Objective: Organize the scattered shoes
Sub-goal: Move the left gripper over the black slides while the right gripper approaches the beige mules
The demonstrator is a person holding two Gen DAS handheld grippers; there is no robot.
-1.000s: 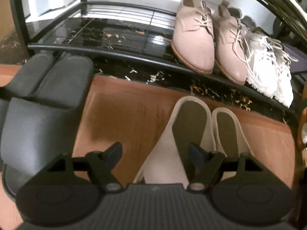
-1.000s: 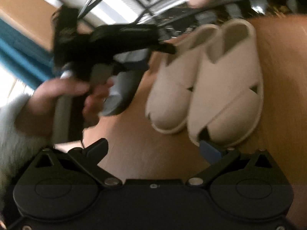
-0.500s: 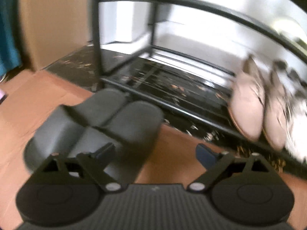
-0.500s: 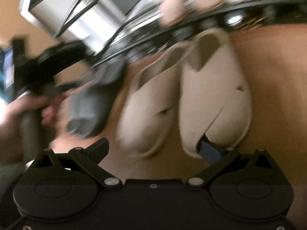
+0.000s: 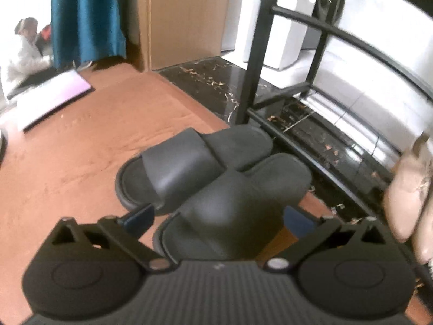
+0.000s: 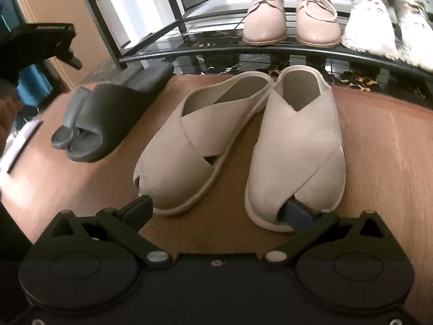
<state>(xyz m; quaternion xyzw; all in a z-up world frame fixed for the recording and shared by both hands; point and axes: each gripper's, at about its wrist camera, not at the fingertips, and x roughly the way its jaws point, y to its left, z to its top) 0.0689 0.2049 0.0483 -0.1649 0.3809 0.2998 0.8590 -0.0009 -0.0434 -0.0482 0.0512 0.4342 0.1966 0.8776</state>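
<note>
My left gripper [image 5: 217,216], fingers apart, straddles the near grey slide sandal [image 5: 232,211]; its foam looks light and squashy, so I'd pinch the strap at twelve o'clock. My right gripper [image 6: 220,211] is spread wide too.

Place: home entryway.
Evidence: black metal shoe rack [image 6: 270,46] holding pink lace-ups [image 6: 266,19]; slippers [image 5: 216,189] on brown mat [image 5: 67,162]; teal curtain [image 5: 86,16].

Bright daylight glares off the white wall [image 5: 360,62]; both fisheye views are soft, edges bent and blurred.
</note>
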